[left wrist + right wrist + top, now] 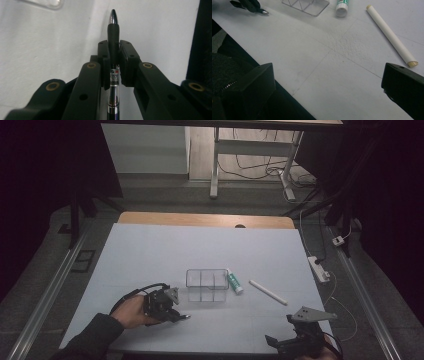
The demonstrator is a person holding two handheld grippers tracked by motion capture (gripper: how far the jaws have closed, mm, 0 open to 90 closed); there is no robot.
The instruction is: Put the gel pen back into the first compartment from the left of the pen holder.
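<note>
I have the pen clamped in the left gripper at lower left of the high view — tip poking past the pads, just below the clear box. The pick looks done; I judge the carry comes next, lifting and turning the pen over a compartment. The right gripper waits at lower right, jaws wide and holding nothing.

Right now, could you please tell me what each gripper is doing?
Left gripper: closed on the pen.
Right gripper: open, holding nothing.
</note>
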